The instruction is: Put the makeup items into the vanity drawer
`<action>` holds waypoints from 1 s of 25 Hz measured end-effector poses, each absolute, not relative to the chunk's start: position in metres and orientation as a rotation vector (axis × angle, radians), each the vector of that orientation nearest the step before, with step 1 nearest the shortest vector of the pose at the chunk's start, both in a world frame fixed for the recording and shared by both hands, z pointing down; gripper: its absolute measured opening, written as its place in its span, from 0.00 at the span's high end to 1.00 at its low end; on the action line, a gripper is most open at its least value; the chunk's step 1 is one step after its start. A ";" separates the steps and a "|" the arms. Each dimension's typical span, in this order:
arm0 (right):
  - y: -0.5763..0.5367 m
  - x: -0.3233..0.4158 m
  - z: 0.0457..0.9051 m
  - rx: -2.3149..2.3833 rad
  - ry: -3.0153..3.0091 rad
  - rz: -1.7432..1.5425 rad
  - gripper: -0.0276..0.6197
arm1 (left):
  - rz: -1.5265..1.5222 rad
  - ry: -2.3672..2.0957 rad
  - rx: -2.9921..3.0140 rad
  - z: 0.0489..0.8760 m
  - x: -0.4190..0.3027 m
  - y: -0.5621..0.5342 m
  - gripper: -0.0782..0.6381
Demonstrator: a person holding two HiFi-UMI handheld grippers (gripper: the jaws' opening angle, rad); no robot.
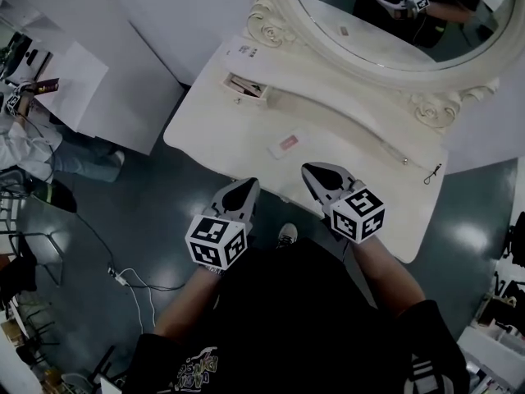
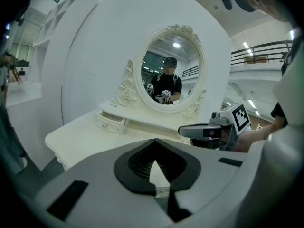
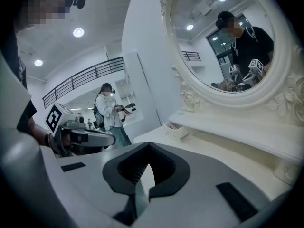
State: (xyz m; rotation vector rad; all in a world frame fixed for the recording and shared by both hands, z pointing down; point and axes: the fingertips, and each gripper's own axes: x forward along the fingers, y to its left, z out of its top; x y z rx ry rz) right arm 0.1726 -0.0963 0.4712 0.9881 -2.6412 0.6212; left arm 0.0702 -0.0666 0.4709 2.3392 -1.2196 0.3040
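Note:
A white vanity table [image 1: 361, 179] stands under an oval mirror [image 1: 385, 15]. Its small left drawer [image 1: 246, 86] is pulled open with a few items inside; it also shows in the left gripper view [image 2: 110, 122] and the right gripper view [image 3: 178, 131]. A small flat pink-and-white item [image 1: 287, 144] lies on the tabletop. My left gripper [image 1: 248, 184] hovers at the table's front edge, shut and empty. My right gripper [image 1: 310, 170] is beside it over the tabletop, also shut with nothing in it. Each gripper sees the other, the right gripper [image 2: 204, 131] and the left gripper [image 3: 85, 137].
A person [image 1: 33, 150] stands at the far left by a white counter [image 1: 90, 89]. A cable [image 1: 123, 277] trails over the dark floor. A small dark hook-like thing [image 1: 432, 173] lies near the table's right end. A label [image 1: 246, 50] sits on the raised shelf.

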 end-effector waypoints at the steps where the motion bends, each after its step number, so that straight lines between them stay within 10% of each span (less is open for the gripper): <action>1: -0.099 0.173 0.475 0.973 -2.638 0.608 0.91 | 0.306 -1.224 2.342 0.471 0.071 -0.068 0.89; 20: -0.158 0.160 0.555 0.793 -2.465 0.482 0.90 | 0.398 -1.102 2.390 0.509 0.067 -0.120 0.89; 25: -0.176 0.163 0.582 0.627 -2.346 0.312 0.71 | 0.447 -1.032 2.407 0.521 0.073 -0.134 0.89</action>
